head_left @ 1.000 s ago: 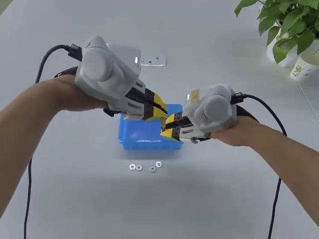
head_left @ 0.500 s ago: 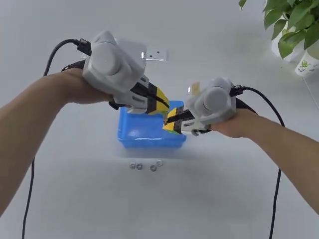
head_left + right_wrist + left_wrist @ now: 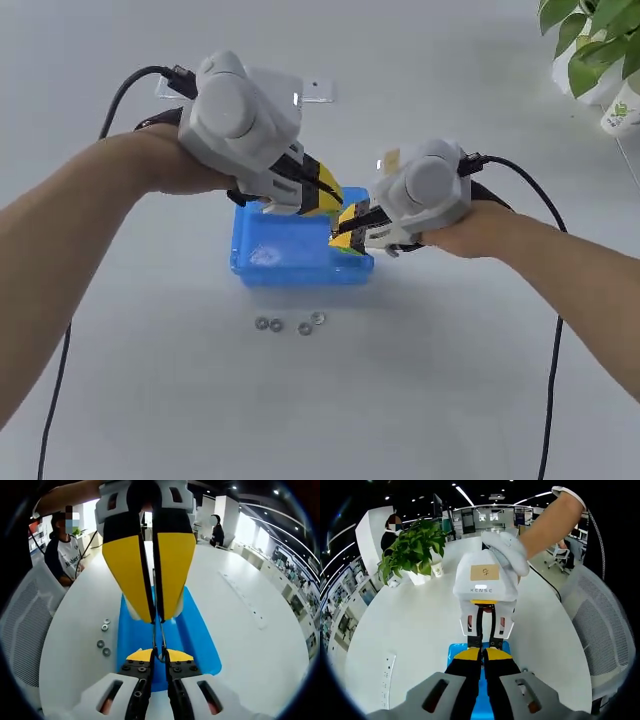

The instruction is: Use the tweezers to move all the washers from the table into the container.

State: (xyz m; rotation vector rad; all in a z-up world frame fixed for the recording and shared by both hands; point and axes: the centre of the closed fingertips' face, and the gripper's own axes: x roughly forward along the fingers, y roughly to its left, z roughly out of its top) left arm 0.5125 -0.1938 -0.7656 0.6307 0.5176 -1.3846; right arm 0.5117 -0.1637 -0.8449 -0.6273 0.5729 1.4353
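Since the washers (image 3: 276, 325) look thin, light and slippery, the tweezers (image 3: 156, 637), pinched in the jaws of the left gripper (image 3: 481, 652) and the right gripper (image 3: 159, 655), should probably nip each by its rim.

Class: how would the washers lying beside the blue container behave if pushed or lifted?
The washers look thin, flat and metallic, so probably light yet stiff. Lying flat on the smooth white table, they would likely slide rather than roll. Their low edges may slip from a pinch.
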